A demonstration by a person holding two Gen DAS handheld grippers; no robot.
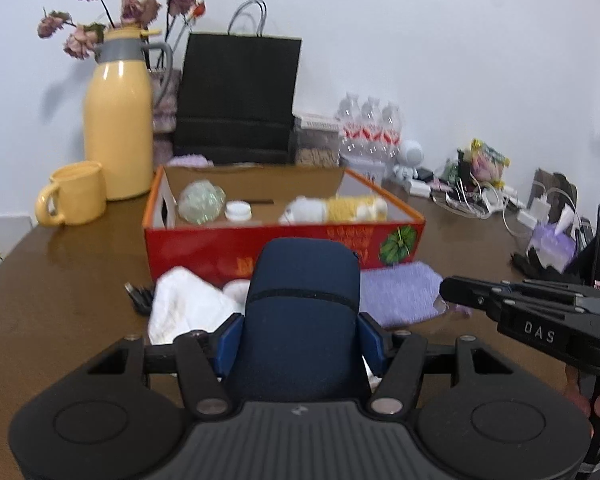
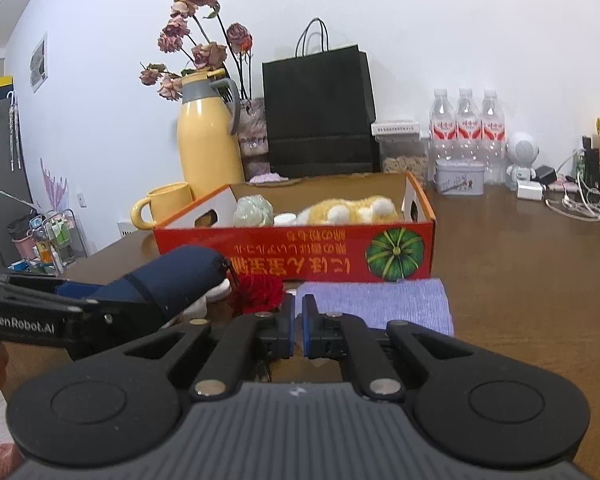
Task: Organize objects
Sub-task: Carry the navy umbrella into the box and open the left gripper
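Navy pouch [image 1: 300, 320]: clamped between the blue pads of the left gripper [image 1: 300, 340], lifted clear of the table [image 1: 60, 300], just in front of the red box [image 1: 284, 240].
Right gripper [image 2: 298, 320]: jaws closed, nothing held (low, in front of the box).
Inside box: plush toy [image 2: 352, 208], white jar [image 1: 238, 211], pale ball [image 1: 202, 202].
Purple cloth [image 2: 376, 304]: flat against the box front.
Yellow mug [image 1: 74, 200]: left of box.

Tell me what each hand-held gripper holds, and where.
Left hand-held gripper clamps the navy pouch by its lower sides. Right hand-held gripper is shut, empty.
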